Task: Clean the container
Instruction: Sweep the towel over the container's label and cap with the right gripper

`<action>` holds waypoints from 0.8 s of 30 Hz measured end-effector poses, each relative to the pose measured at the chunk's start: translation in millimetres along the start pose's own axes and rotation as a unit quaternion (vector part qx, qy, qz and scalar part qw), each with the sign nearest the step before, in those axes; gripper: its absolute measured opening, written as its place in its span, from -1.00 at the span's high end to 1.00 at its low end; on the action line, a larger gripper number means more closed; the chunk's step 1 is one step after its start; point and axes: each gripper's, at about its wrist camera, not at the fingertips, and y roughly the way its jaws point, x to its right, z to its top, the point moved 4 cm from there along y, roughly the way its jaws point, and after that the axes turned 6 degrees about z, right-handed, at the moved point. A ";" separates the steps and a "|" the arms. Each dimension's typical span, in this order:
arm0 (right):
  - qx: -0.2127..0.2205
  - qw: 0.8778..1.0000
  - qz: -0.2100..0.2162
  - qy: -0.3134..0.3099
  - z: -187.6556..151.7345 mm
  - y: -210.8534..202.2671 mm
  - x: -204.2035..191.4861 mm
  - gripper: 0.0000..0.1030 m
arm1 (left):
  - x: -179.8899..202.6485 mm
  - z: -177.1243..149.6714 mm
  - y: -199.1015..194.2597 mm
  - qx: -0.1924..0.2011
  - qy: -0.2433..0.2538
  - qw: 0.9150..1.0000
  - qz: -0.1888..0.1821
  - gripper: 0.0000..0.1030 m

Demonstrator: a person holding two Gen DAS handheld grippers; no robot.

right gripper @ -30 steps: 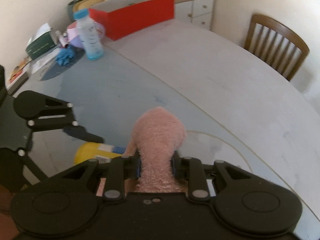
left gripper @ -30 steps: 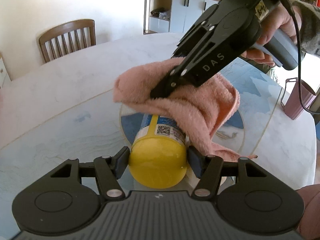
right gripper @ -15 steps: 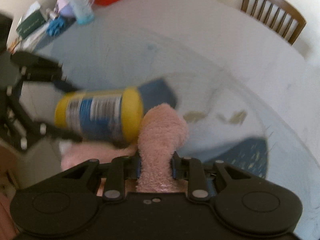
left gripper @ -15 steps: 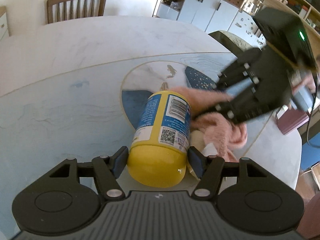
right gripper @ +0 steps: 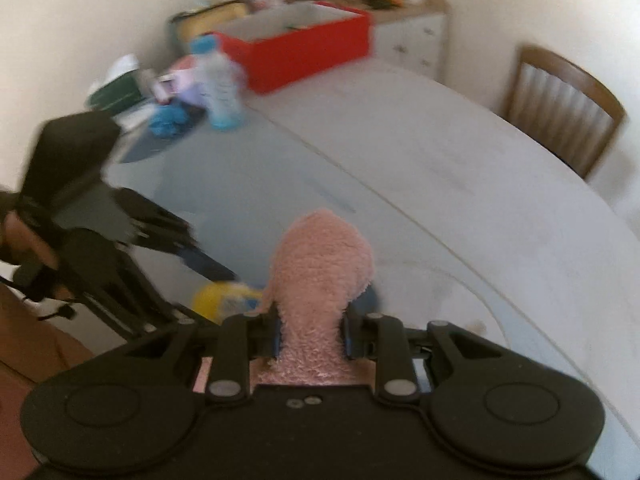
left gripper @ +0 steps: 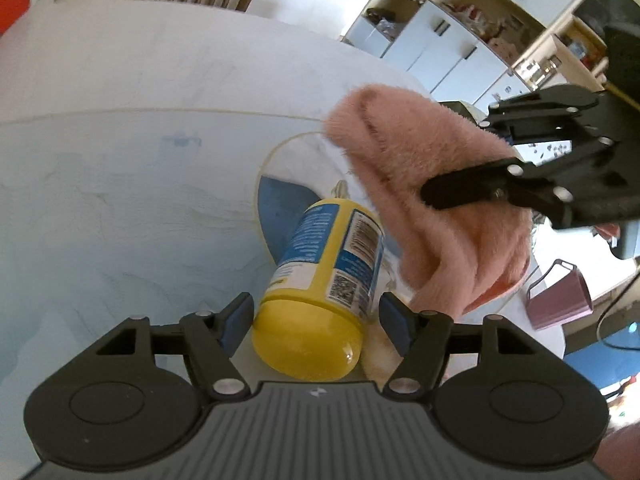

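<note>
The yellow container (left gripper: 320, 280) lies on its side on the tabletop (left gripper: 120, 200), away from the edges, between the left gripper's (left gripper: 316, 320) fingers, which stand slightly apart from it. The right gripper (right gripper: 310, 334) pinches a pink cloth (left gripper: 432, 196) above it.

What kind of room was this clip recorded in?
Probably a home dining room: a large pale table with a wooden chair pulled up, white cabinets and open shelving behind, and household clutter around a red box.
</note>
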 end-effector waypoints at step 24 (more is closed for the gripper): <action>-0.051 0.998 0.011 0.032 1.2 39.7 29.1 0.50 | 6.4 -14.0 1.0 0.008 0.055 0.998 0.037 -0.23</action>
